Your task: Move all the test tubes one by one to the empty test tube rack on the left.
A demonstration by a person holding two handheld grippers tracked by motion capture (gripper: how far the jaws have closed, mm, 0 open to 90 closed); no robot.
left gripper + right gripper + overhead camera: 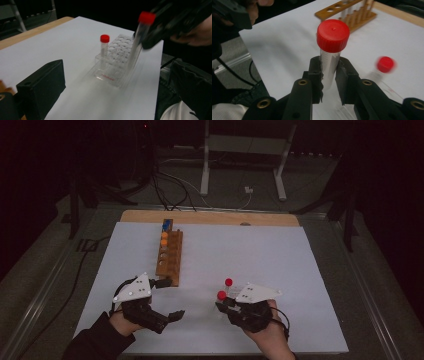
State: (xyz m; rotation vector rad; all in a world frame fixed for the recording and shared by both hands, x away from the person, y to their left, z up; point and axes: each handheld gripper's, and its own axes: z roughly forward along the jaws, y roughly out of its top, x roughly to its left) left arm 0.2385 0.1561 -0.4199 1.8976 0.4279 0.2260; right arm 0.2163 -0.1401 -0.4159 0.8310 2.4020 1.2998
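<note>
Red-capped tube (329,50) — clamped upright between the jaws of the right gripper (329,75), pads pressing on the clear barrel just under the cap. In the high view the right gripper (225,302) holds it above the near end of the clear plastic rack (113,62), at the person's side of the white mat (280,255). From the left gripper view the tube (140,37) hangs over the rack's far edge, not seated in any hole.

A second red-capped tube (104,46) stands upright in the clear rack; the other holes that can be seen are empty.

Wooden rack (169,252), well apart to the left, carries a few tubes at its far end — orange and blue caps; its near holes look empty.

Left gripper (167,297) sits just beside the near end of the wooden rack, jaws apart, nothing between them.

Judgement: one tube placed in the clear rack, one in hand. Which way the transfer runs cannot be told. Most holes remain unfilled, so early days.
</note>
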